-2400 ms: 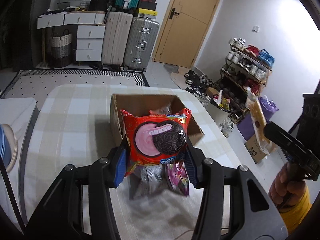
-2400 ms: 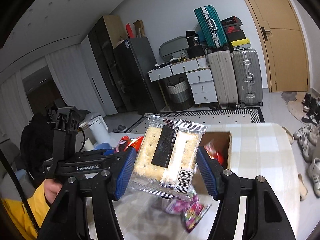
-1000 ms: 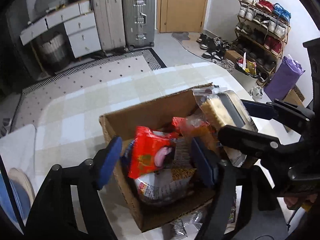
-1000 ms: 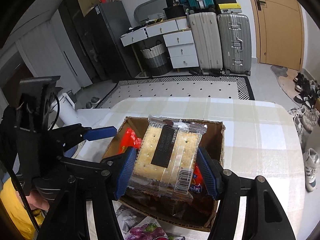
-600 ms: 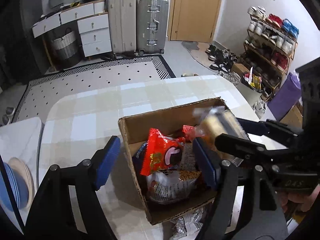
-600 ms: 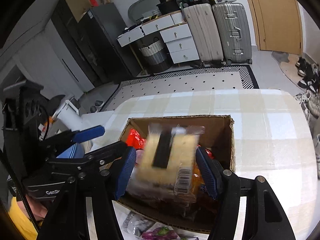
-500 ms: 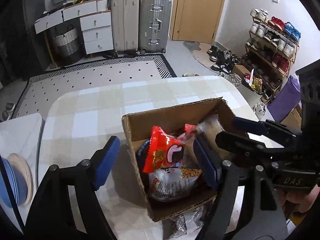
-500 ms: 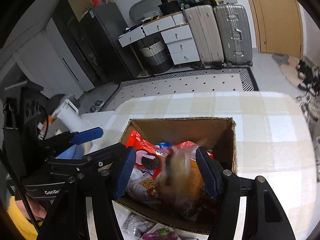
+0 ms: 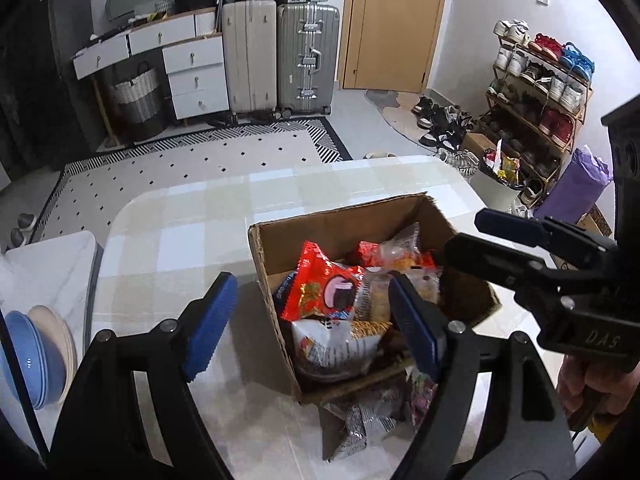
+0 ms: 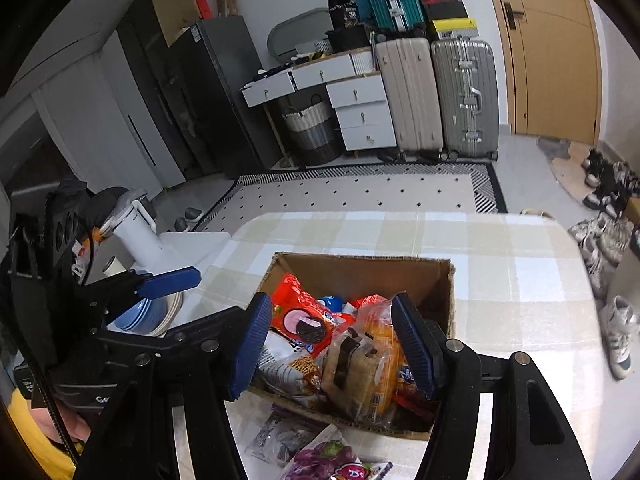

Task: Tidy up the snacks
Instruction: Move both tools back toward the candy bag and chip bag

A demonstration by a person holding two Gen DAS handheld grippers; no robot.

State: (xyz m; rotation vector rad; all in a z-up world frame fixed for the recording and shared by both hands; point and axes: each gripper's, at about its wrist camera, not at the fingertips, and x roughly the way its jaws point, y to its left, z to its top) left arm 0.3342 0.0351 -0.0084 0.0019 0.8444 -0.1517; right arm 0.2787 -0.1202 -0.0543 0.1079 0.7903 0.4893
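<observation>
An open cardboard box (image 9: 340, 216) on the checked table holds several snack packs. The red cookie pack (image 9: 324, 292) leans at the box's left side, and the clear cracker packet (image 10: 356, 364) lies on top of the pile at its near right. My left gripper (image 9: 310, 324) hangs open over the box's near left wall with nothing between its pads. My right gripper (image 10: 331, 344) is open too, above the box, with the cracker packet lying loose below it. From the right, the right gripper (image 9: 462, 234) reaches over the box. A blue-padded finger (image 10: 168, 282) of the left one shows at left.
Loose packets lie on the table in front of the box: a silver one (image 9: 360, 420) and a purple one (image 10: 332, 456). Stacked bowls (image 9: 32, 356) sit on a white surface to the left. Bare checked table (image 10: 520, 280) spreads behind and right of the box.
The left gripper let the red cookie pack go into the box. The cracker packet then fell from the right gripper onto the pile. Both grippers have risen away from the box.
</observation>
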